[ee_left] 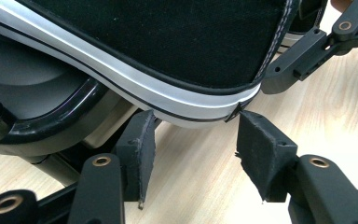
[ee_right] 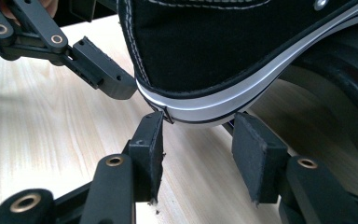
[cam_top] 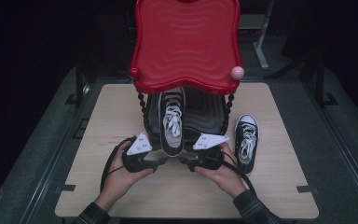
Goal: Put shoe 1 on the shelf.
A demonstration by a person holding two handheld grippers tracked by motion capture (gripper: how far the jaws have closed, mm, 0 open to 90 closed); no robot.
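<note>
One black canvas high-top sneaker (cam_top: 172, 122) sat on the red rack's lower shelf (cam_top: 205, 116), heel overhanging; both grippers (cam_top: 161, 161) (cam_top: 182, 160) apparently released, jaws wide; its mate (cam_top: 246, 140) waited near the table's right edge.

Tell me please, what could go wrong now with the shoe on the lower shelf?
1. Both tongs, left and right, stand open under the heel of the shoe, whose heel sticks out past the black shelf. A push could tip it off.
2. The left tongs' pads sit near the thin white sole edge, so a grip may slip.
3. The second shoe lies close to the right hand; it may be knocked.
</note>
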